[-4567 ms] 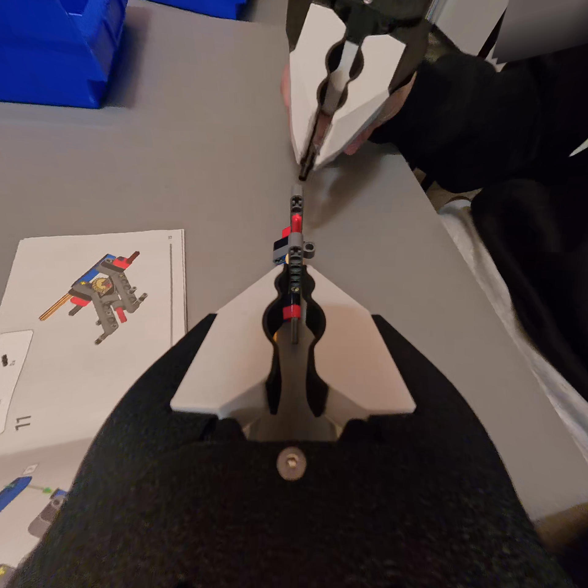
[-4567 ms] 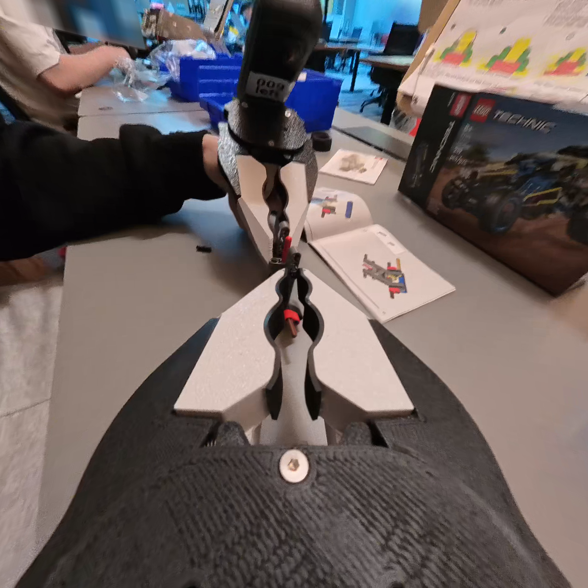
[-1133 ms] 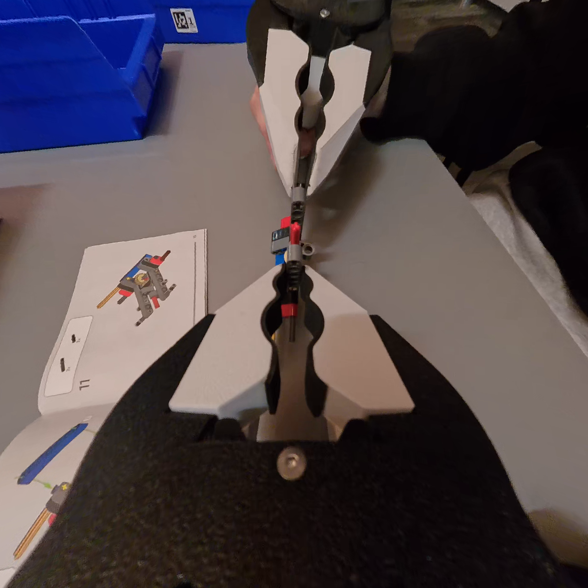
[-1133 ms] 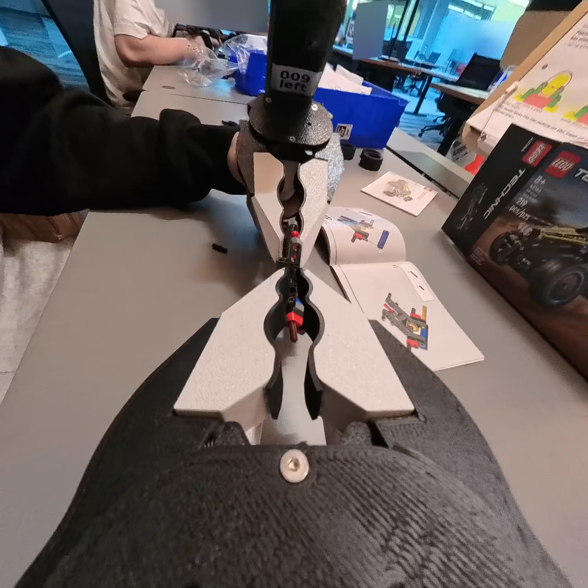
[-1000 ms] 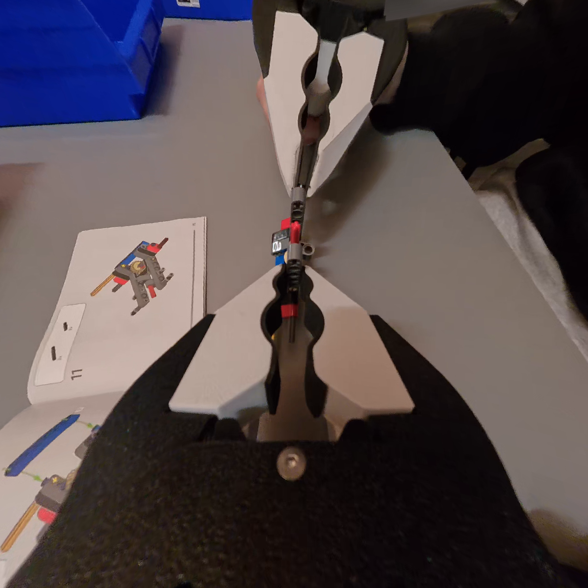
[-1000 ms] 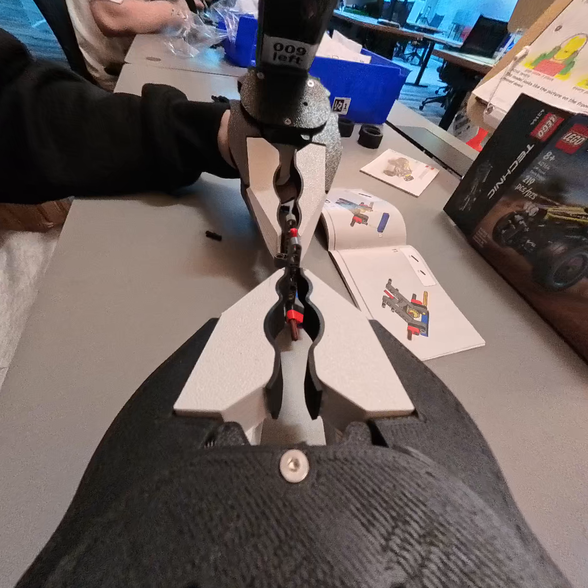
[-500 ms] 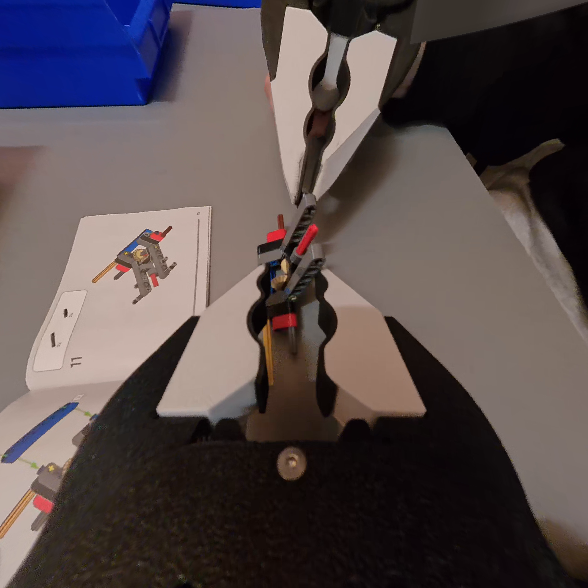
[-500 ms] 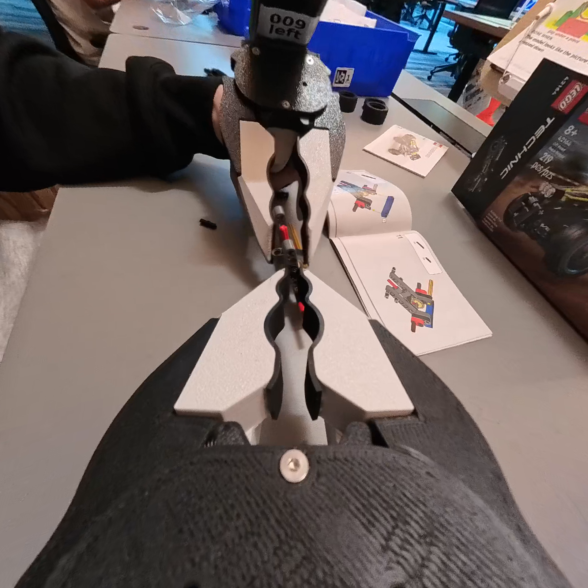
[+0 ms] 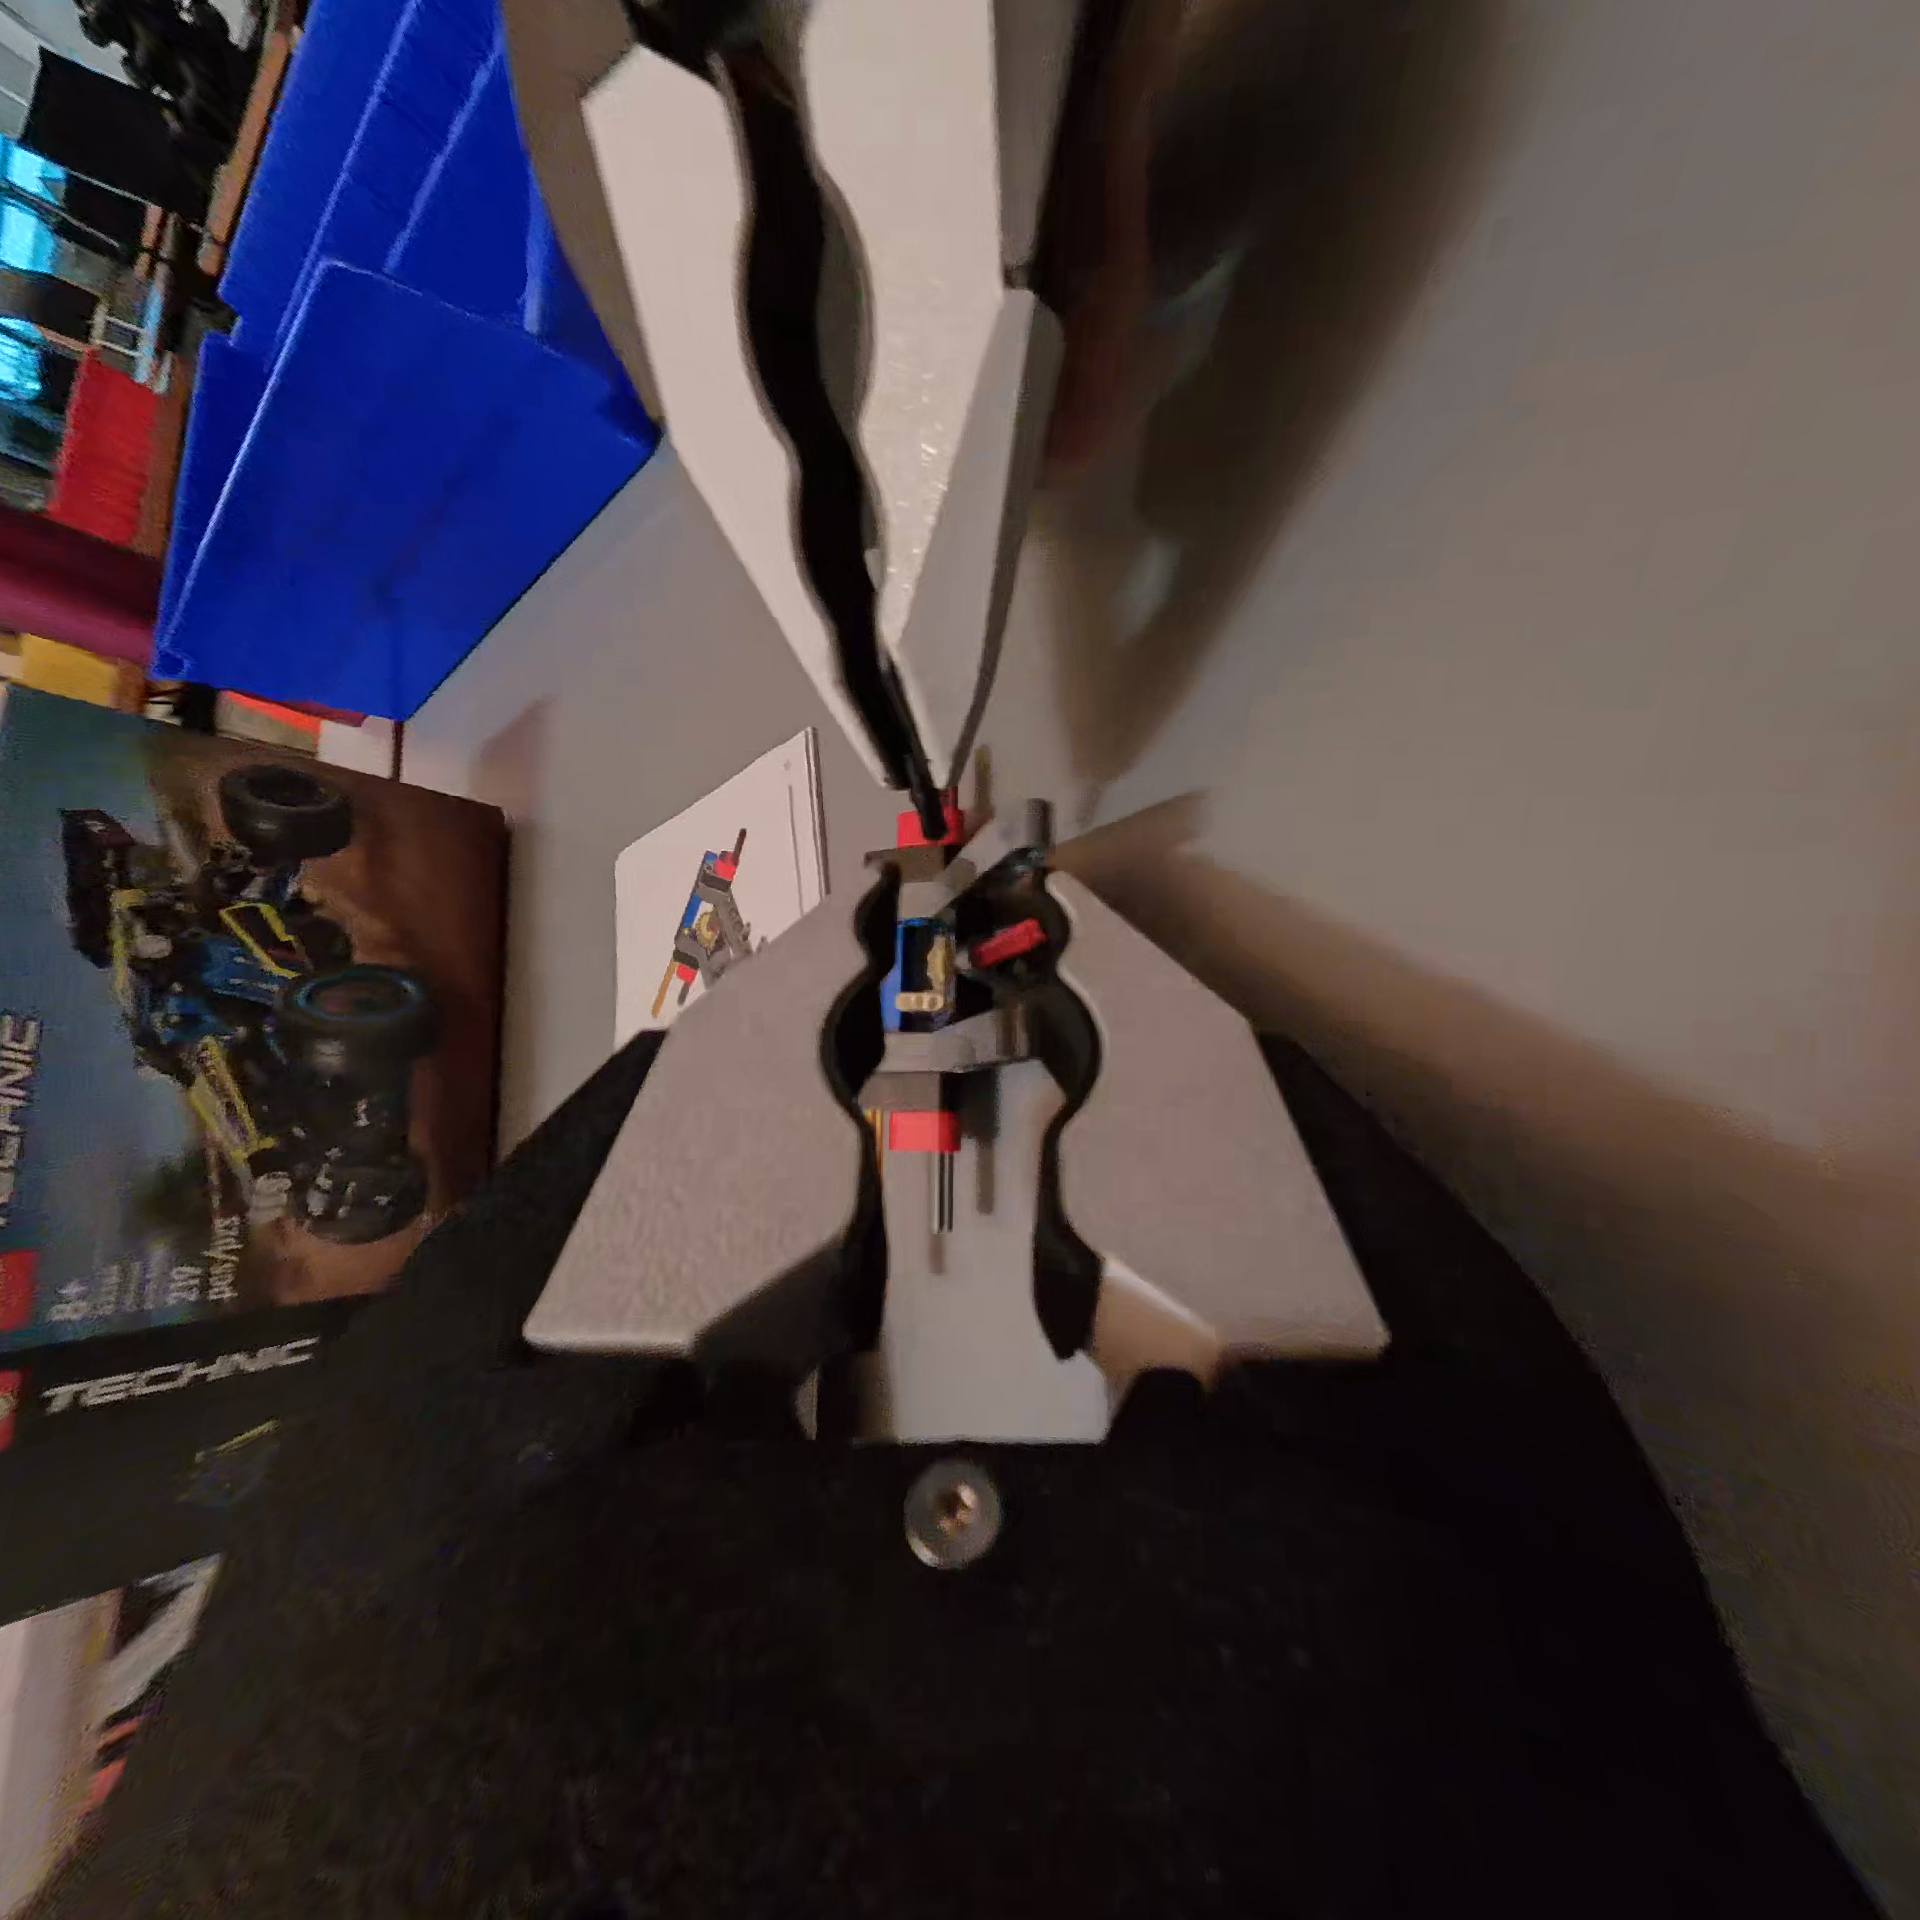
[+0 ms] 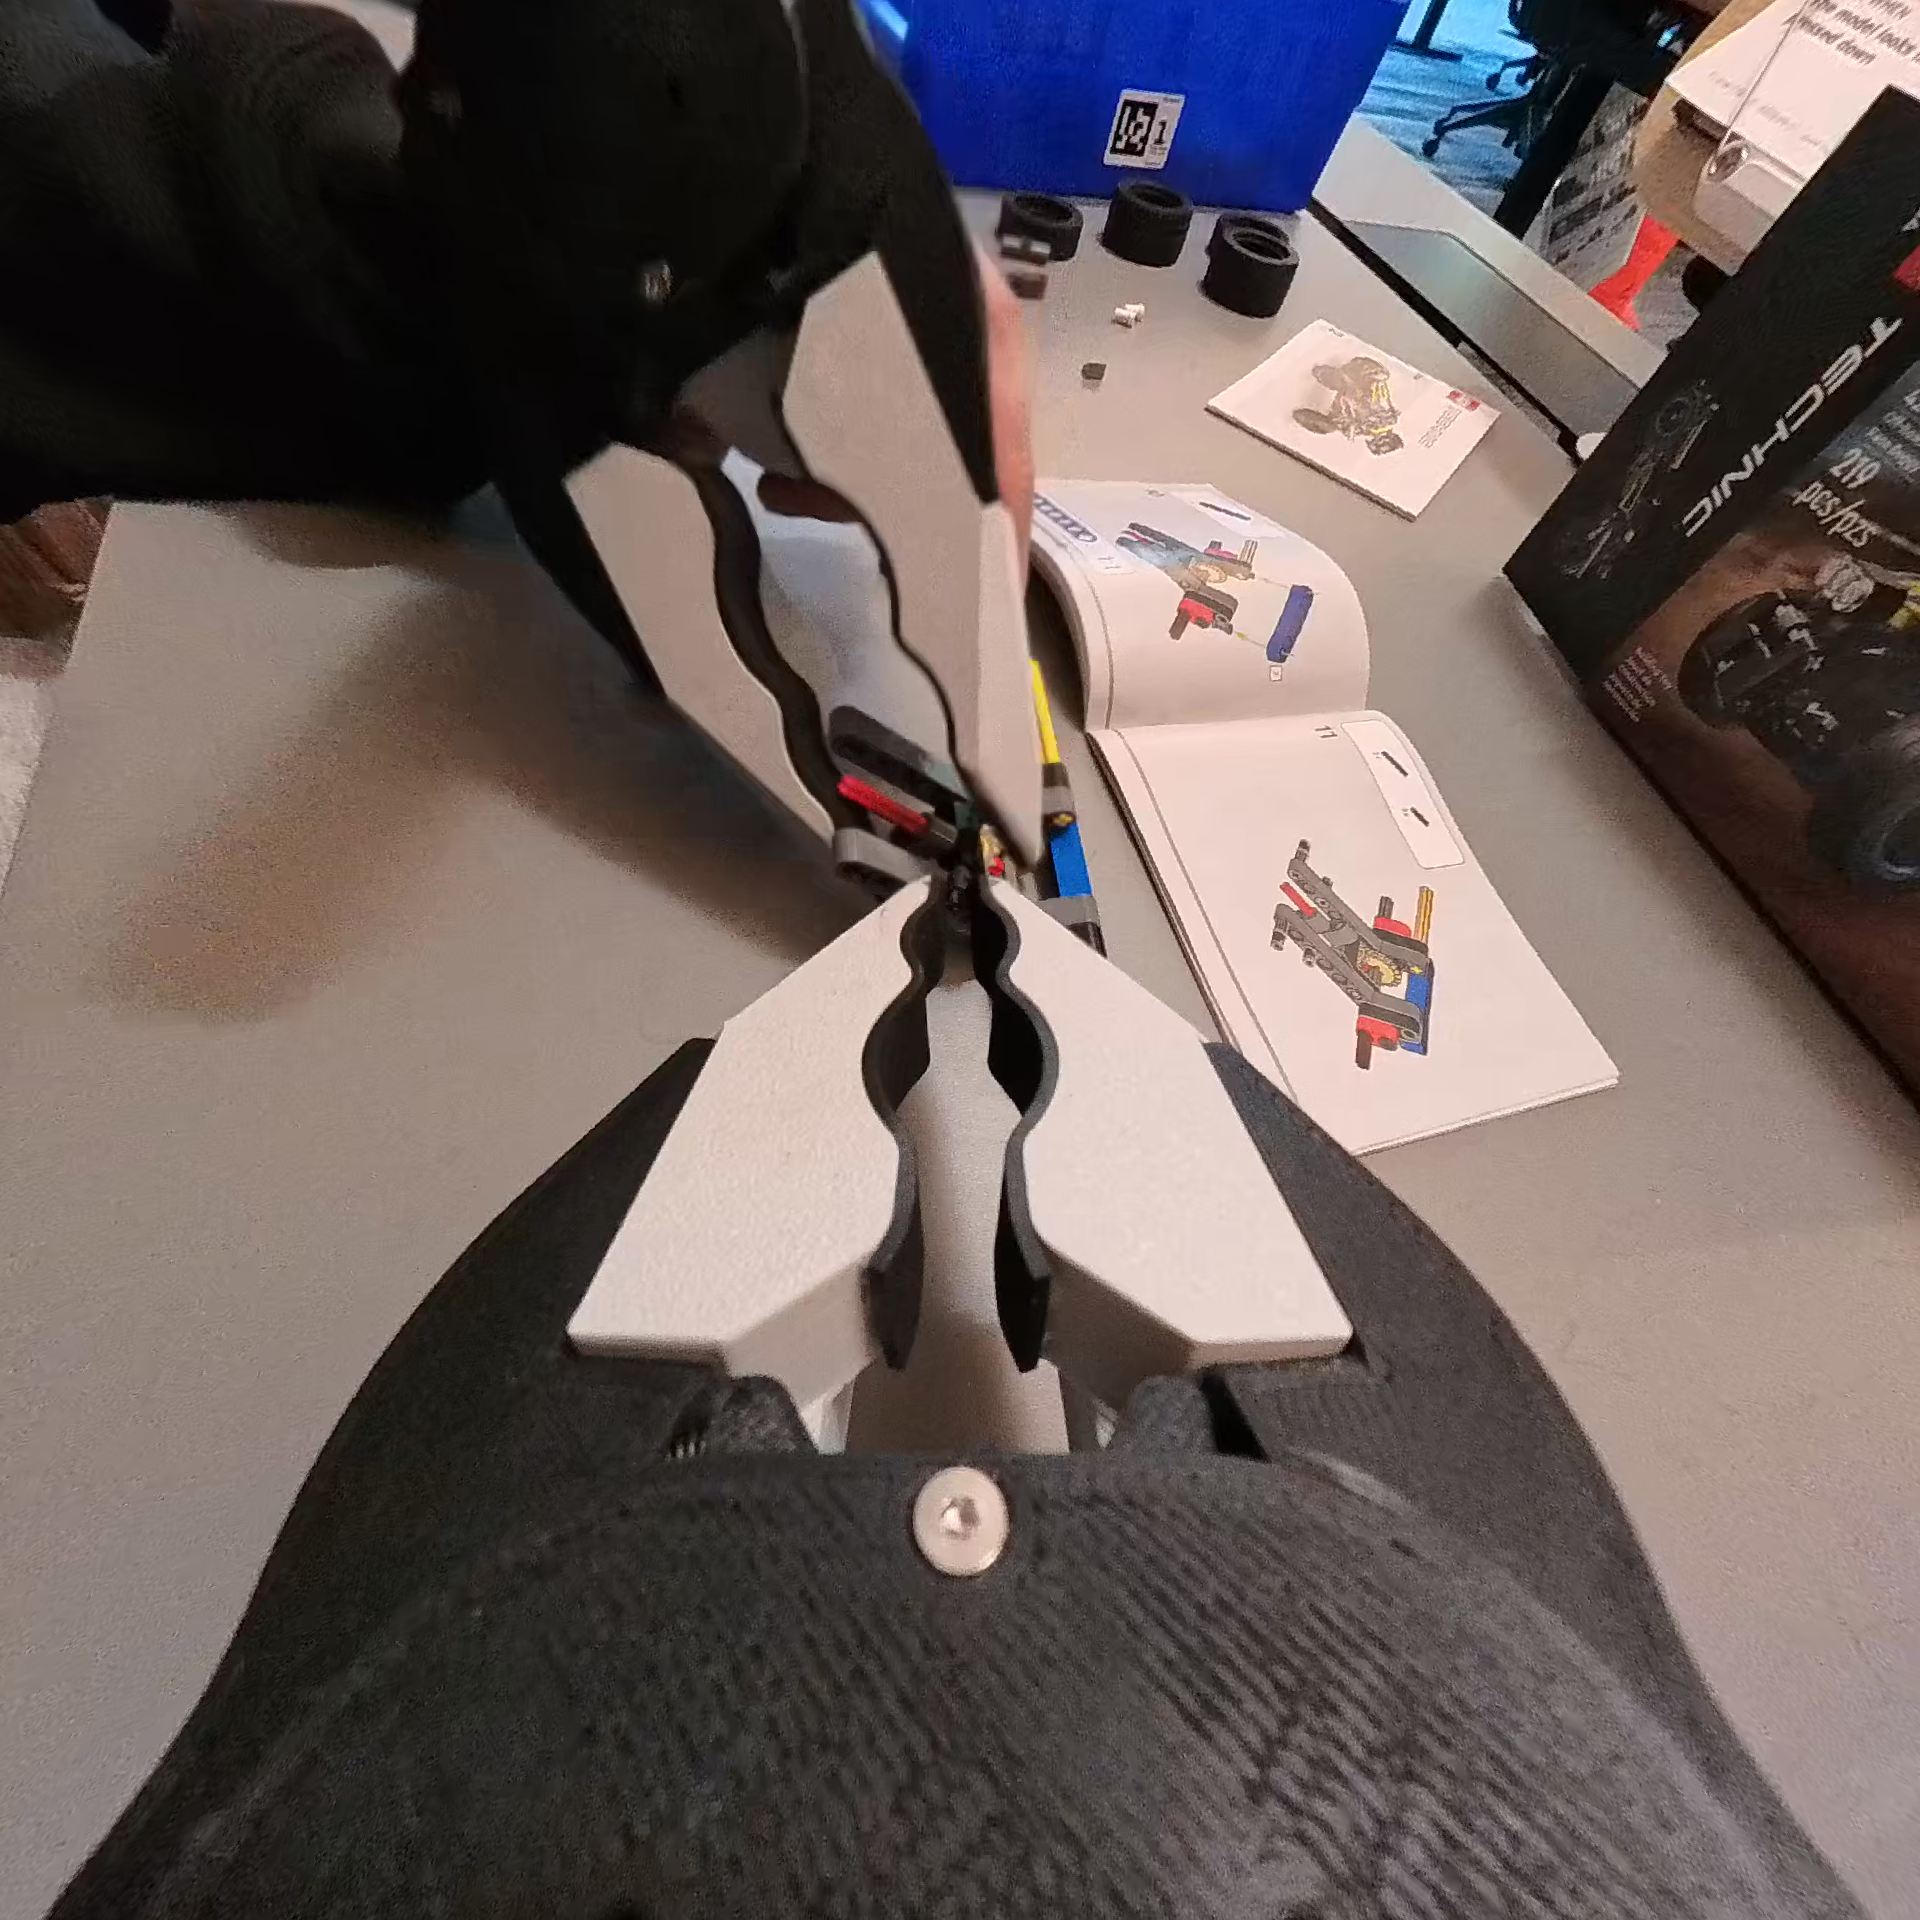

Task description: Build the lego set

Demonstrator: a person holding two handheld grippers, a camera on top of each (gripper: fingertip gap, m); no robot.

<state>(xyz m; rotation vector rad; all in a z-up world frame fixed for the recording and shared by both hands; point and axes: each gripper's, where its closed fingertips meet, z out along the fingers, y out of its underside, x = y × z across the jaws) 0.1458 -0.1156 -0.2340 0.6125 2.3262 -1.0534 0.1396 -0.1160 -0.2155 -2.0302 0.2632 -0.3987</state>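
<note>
The small lego assembly (image 9: 920,977) of grey beams, red pins, a blue part and a yellow axle sits between the two grippers above the grey table (image 10: 312,935). My left gripper (image 9: 966,883) is rolled onto its side. Its jaws stand fairly wide, and the assembly fills the gap between them. My right gripper (image 10: 961,899) is nearly shut, pinching the assembly's near end. In the left wrist view the right gripper (image 9: 925,800) comes down from above onto a red piece. In the right wrist view the assembly (image 10: 878,748) lies inside the left gripper (image 10: 920,831). The picture is blurred.
An open instruction booklet (image 10: 1351,935) lies to the right, also in the left wrist view (image 9: 727,862). The set's box (image 10: 1766,623) stands at the far right. At the back are blue bins (image 9: 395,468), black tyres (image 10: 1148,223), a leaflet (image 10: 1351,416) and small loose parts (image 10: 1127,312). Only a small space, under 4 cm, lies between the two pairs of fingers.
My left gripper has rolled about a quarter turn and its jaws have widened. The assembly now lies broadside between them. My right gripper has stayed pinched on the assembly's end.
</note>
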